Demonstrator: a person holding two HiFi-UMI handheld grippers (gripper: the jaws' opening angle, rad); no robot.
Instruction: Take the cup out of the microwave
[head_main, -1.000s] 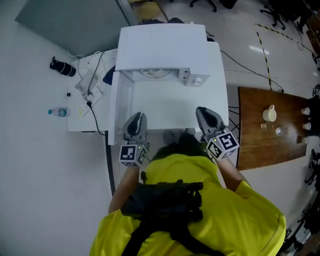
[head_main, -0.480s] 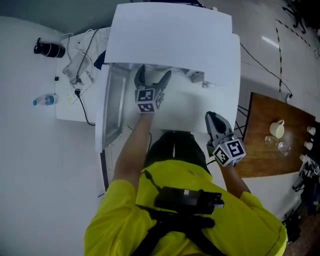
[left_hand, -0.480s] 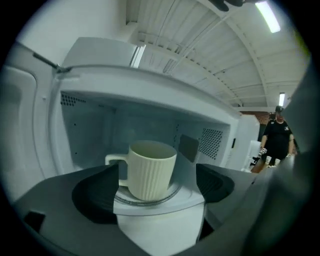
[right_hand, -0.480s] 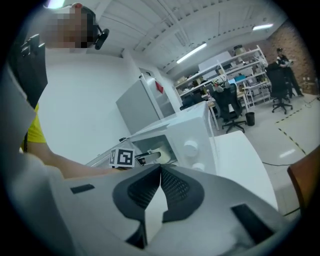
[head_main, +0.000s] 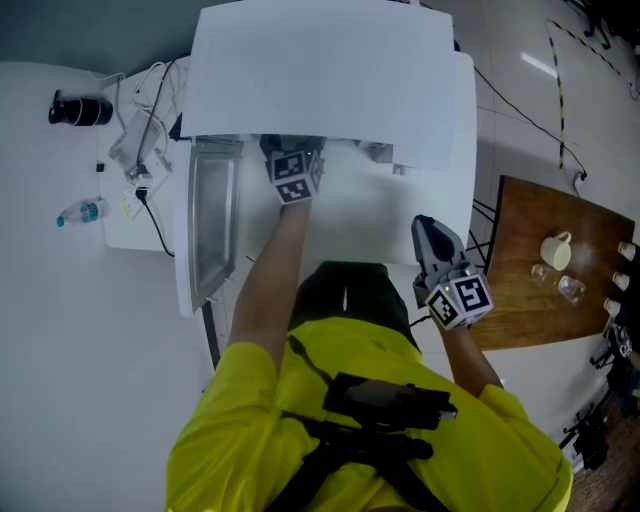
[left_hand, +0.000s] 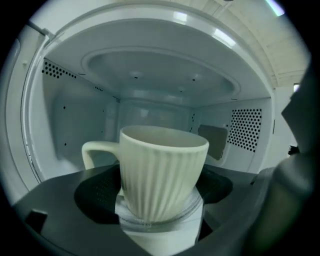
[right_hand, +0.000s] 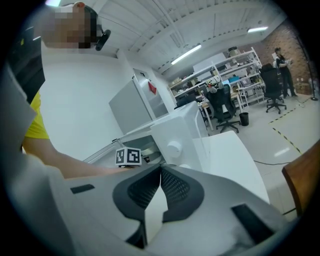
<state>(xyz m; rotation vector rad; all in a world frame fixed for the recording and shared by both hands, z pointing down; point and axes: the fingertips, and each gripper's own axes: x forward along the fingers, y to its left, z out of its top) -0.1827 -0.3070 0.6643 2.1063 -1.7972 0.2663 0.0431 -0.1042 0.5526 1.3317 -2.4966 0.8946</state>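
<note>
The left gripper (head_main: 291, 165) reaches inside the microwave (head_main: 320, 80). Its 2 jaws stand wide apart, and the cup (left_hand: 162, 172) stands upright between them, handle to the left. The right gripper (right_hand: 160, 169) is closed and empty, above the worktop (head_main: 455, 140).

A lab-like workshop: far ahead of the right tool (right_hand: 160, 170) stand shelving (right_hand: 235, 67), office chairs (right_hand: 224, 107), a brick wall (right_hand: 295, 45) and ceiling strip lights (right_hand: 185, 54).

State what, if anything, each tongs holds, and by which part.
Nothing is held yet. The left tongs stand open around the ribbed body of the cup, which sits in the microwave. The right tongs are shut and empty.
</note>
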